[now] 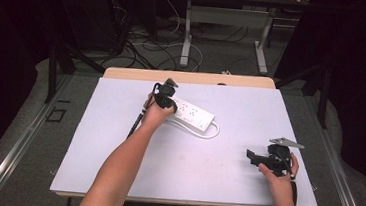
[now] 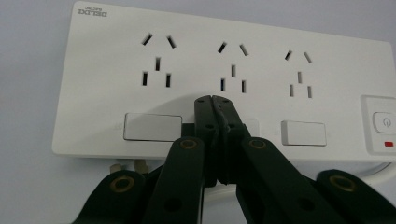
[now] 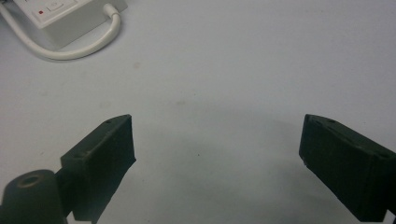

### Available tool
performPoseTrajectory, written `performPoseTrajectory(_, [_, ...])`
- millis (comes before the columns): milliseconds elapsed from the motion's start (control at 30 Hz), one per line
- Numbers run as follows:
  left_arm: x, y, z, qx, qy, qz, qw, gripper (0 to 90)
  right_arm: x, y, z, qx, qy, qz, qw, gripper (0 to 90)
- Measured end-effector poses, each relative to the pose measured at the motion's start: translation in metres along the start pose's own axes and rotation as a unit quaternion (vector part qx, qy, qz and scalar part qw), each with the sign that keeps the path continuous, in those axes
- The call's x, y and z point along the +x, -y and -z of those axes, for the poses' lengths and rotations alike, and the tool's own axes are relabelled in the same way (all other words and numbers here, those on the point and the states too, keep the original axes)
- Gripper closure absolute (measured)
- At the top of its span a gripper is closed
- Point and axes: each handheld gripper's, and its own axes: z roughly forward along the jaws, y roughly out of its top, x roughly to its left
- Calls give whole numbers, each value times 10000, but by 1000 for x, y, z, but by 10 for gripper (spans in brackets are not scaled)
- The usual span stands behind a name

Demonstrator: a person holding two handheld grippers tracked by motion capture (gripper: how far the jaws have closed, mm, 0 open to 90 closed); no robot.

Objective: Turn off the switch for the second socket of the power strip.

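A white power strip lies on the table's far middle, with three sockets, three rocker switches and a main button with a red light. My left gripper is shut with nothing between its jaws. Its joined tips sit over the middle rocker switch of the power strip; I cannot tell if they touch it. My right gripper stands open low over the bare table at the right, its jaws wide apart and empty. The power strip's end lies far ahead of them.
The strip's white cable loops along its near side and shows as a curve in the right gripper view. The white table top spreads between the hands. Beyond the far edge stand another table's legs and floor cables.
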Motion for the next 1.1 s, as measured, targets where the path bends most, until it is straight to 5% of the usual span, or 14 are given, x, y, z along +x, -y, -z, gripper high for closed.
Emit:
performPoseTrajectory(833, [-2,1,-1,-62,10,90,9999,858,0,0,0,2,-12,-15,10000,98])
performPoseTrajectory(1100, [-6,0,-2,-134,-34,-71,9999,799,0,0,-1,0,-18,-3,10000,98])
